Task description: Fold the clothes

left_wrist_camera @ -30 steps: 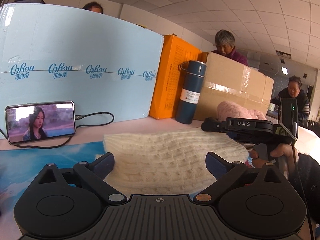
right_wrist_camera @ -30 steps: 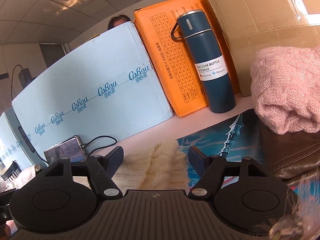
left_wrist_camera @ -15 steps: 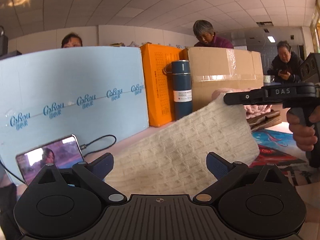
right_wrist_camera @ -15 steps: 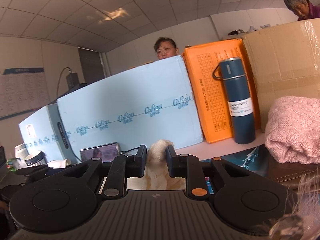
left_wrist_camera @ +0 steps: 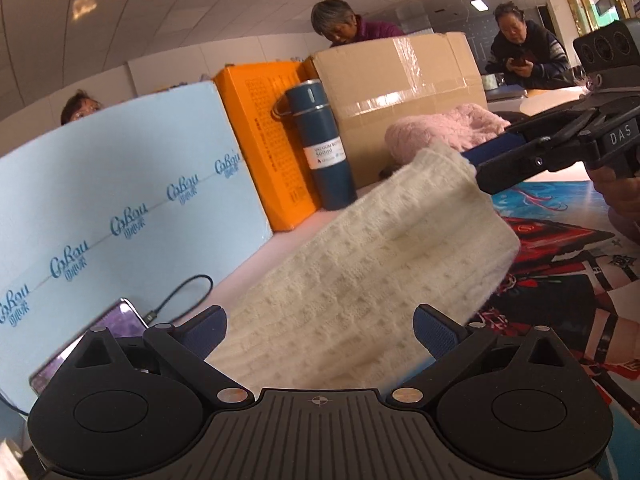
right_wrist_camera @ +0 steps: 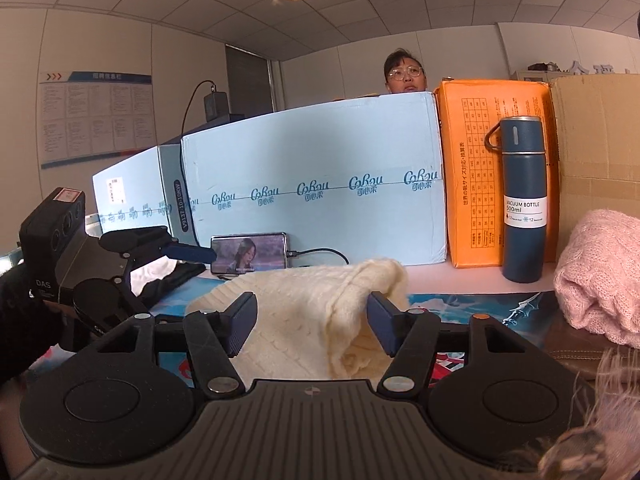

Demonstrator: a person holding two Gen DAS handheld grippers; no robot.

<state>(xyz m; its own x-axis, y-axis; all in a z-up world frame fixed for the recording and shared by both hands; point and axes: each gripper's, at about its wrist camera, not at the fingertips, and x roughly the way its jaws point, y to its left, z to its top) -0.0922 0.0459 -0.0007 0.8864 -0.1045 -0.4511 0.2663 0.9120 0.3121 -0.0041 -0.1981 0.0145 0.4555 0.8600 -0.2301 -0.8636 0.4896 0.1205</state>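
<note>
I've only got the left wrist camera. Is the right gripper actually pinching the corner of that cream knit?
Observer: No. The right wrist view shows the right gripper with its jaws opening; the cream knit lies between the pads, unclamped.
Operator: What is the pink knit sitting on?
Observer: The pink knit rests on something brown and leather-like.
Operator: Is the phone lying flat?
Observer: No, the phone stands on its long edge in front of the light blue box, with its screen lit.
</note>
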